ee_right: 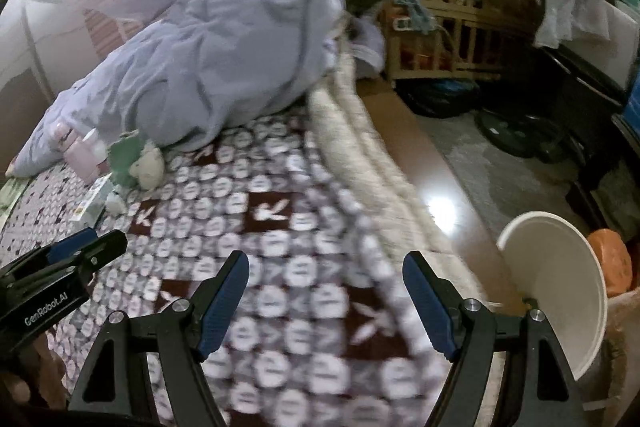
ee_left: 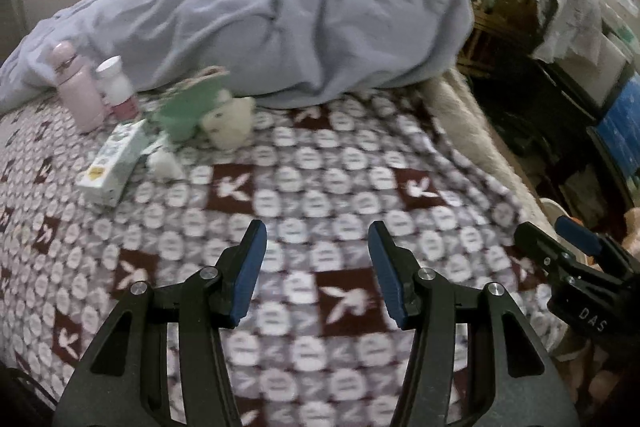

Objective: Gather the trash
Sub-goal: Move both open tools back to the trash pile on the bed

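left gripper (ee_left: 317,233): jaws spread wide, nothing held between them; hovers over the patterned blanket (ee_left: 320,195).
right gripper (ee_right: 325,263): jaws spread wide, nothing gripped; also over the blanket, nearer the bed's right edge. Seen at the lower right of the left wrist view; the left one is seen at the lower left of the right wrist view.
trash cluster: lies well ahead and to the left of both grippers, at the foot of the bunched lavender duvet (ee_left: 280,7).
small box (ee_left: 114,163): white and green, flat on the blanket, nearest item of the cluster to the left gripper.
crumpled tissue (ee_left: 164,163): just beside the box, on its right.
green wrapper (ee_left: 188,107): crumpled, behind the tissue, touching a cream plush toy (ee_left: 228,123).
pink bottle (ee_left: 78,87): upright, at the duvet's edge, behind the box.
white bottle (ee_left: 116,83): upright, just right of the pink one.
white bucket (ee_right: 560,287): on the floor off the bed, close to the right gripper's right finger, opening tilted toward the camera.
blur: motion smear throughout; labels unreadable.
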Demonstrator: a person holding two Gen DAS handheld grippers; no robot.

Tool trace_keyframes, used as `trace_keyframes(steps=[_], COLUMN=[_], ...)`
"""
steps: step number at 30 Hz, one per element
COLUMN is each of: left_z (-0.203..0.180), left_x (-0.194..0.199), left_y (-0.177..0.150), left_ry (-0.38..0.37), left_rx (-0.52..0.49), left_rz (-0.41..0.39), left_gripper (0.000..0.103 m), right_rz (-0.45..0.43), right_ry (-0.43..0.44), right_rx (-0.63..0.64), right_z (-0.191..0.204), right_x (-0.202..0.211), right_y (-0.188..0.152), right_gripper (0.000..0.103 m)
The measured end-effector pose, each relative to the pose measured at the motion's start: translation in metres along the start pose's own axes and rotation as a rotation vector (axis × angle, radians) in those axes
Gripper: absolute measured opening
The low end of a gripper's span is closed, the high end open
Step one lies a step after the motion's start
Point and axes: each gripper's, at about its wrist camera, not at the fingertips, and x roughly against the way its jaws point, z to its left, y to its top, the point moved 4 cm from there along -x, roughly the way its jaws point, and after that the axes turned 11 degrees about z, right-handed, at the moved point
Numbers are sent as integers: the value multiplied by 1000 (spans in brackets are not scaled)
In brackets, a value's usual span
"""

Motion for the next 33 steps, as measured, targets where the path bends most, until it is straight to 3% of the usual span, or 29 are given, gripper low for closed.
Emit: trace_keyframes(steps=[11, 21, 33], left_z=[78, 178, 230], left_x=[1, -15, -46], left_y=[-12, -19, 21], left_ry=[50, 72, 48], left_rx=[96, 213, 255], left_rz=[15, 60, 70], left_gripper=[51, 51, 55], right_rz=[26, 117, 187], right_ry=[22, 105, 188], right_rx=[130, 208, 281], right_z=[66, 127, 186], right_x=[-16, -58, -109], right_y=[0, 2, 37], right_gripper=[77, 77, 77])
